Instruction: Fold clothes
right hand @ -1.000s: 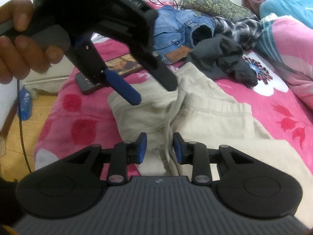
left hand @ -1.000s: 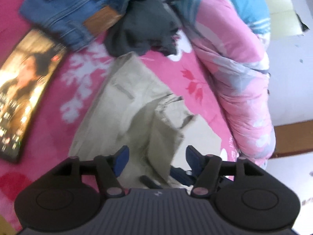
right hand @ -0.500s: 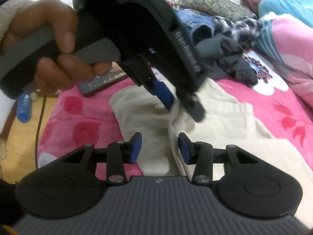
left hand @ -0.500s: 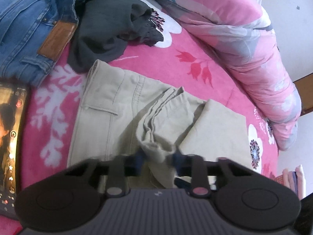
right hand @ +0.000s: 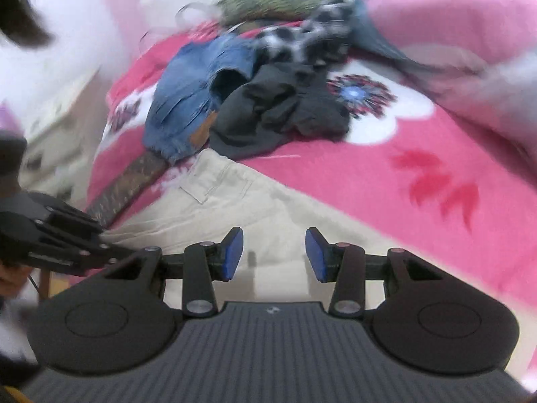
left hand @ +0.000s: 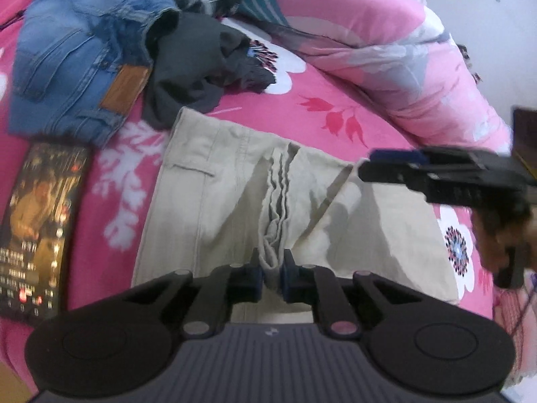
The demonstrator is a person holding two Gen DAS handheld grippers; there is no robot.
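Khaki trousers, soft and limp, are lying mid-frame on the pink bed; a bunched seam ridge is being pinched by the left gripper, while the right gripper is hovering with jaws apart.

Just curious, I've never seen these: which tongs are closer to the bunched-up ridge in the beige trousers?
Left. The left tongs are shut on the ridge of the beige trousers; the right tongs are open above flat beige cloth, gripping nothing.
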